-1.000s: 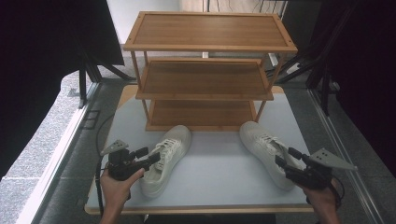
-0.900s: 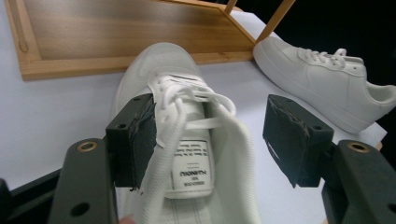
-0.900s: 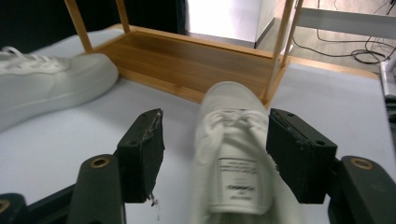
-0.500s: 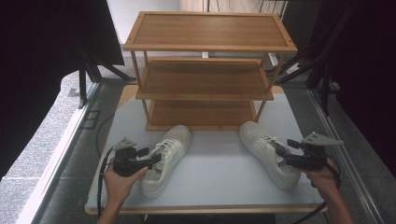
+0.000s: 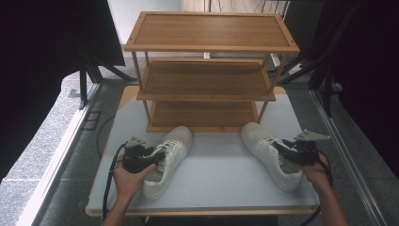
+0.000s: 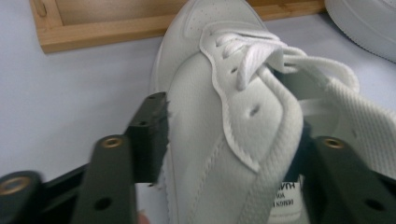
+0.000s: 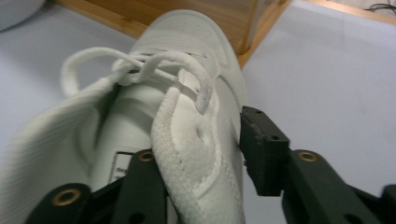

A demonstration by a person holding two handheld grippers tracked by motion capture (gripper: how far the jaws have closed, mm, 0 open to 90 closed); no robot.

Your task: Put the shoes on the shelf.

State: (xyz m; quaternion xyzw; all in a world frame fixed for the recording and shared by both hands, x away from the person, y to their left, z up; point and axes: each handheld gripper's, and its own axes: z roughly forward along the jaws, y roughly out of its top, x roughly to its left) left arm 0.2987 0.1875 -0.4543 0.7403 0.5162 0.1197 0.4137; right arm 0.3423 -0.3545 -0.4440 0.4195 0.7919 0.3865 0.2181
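Fingers of the left gripper [image 6: 224,140] straddle the outer side wall of the left shoe [image 5: 167,157]: one jaw stands outside the upper, the other inside the opening beside the tongue label. The jaws have just been closing, and the outer pad [image 6: 152,137] sits at the fabric; whether it presses yet cannot be told. The right gripper [image 7: 205,163] mirrors this on the right shoe [image 5: 270,155], with one jaw inside the collar and the other [image 7: 264,149] just off the outer wall, a narrow gap showing; its jaws have likewise just been closing, with the shoe's side wall between them.

Both shoes lie on the pale table [image 5: 221,183], toes toward the bottom tier of the wooden rack [image 5: 207,70], well apart from each other.

Handling, as a judgement: each shoe looks light, with a soft padded collar that yields and a stiffer sole below. A pinch on the side wall near the last eyelets should hold, though the heel may sag and the shoe swing. Loose laces [image 7: 140,63] could snag on a shelf edge. Smooth leather-like panels may slip under a weak pinch; the ribbed lining offers better purchase.
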